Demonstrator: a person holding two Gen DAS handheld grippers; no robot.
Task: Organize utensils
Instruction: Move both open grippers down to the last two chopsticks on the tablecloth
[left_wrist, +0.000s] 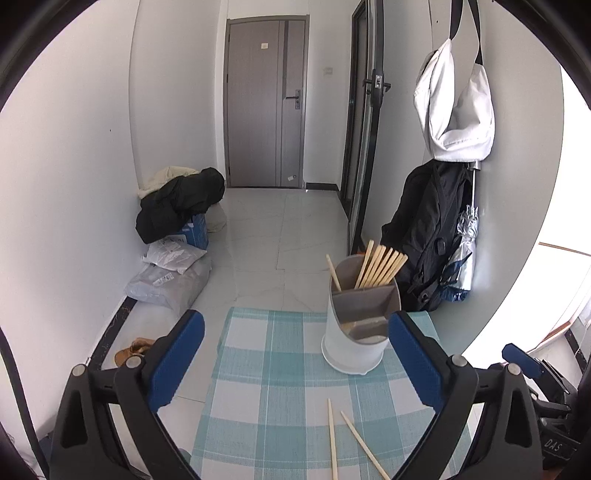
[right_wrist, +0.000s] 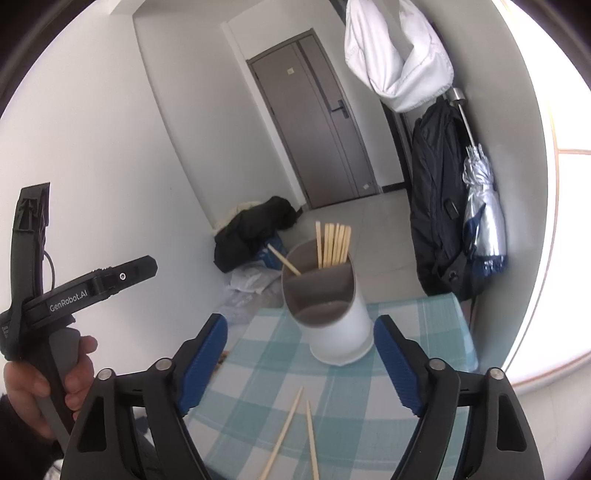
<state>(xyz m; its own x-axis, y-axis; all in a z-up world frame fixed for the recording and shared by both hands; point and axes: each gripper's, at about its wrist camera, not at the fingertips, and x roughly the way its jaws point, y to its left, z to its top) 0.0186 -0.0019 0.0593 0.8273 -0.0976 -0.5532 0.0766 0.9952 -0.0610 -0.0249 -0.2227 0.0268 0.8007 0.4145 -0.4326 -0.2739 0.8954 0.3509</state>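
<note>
Left wrist view: left gripper (left_wrist: 295, 354) spread wide, blue pads (left_wrist: 177, 360) far apart, nothing between them but bare checked cloth (left_wrist: 266, 398). Utensil holder (left_wrist: 356, 332), white with grey dividers, upright ahead and toward the right finger, close to that pad, contact not clear. Bundle of chopsticks (left_wrist: 380, 267) leaning in its far compartment, one single stick (left_wrist: 333, 274) tilted in the left one. Two loose chopsticks (left_wrist: 347, 443) flat on the cloth below the holder, between the fingers and nearer the right one, splayed in a narrow V, tips apart. Left cloth edge just inside the left finger, open tiled floor (left_wrist: 266, 236) beyond it. Far cloth edge just behind the holder, so little margin there. Right gripper (left_wrist: 524, 363) visible past the right finger, off the right side of the cloth.

Right wrist view: right gripper (right_wrist: 301, 363) likewise wide open, empty. Holder dead ahead between the fingers, clear gaps on both sides. Loose chopsticks low and central, well inside the finger span, free cloth all around them. Left cloth edge crossing under the left finger. Hand (right_wrist: 55, 380) gripping the left tool's handle at far left, well apart. Wall, hanging backpack (right_wrist: 439, 206) and folded umbrella (right_wrist: 484, 218) crowding the far right beyond the cloth corner.
</note>
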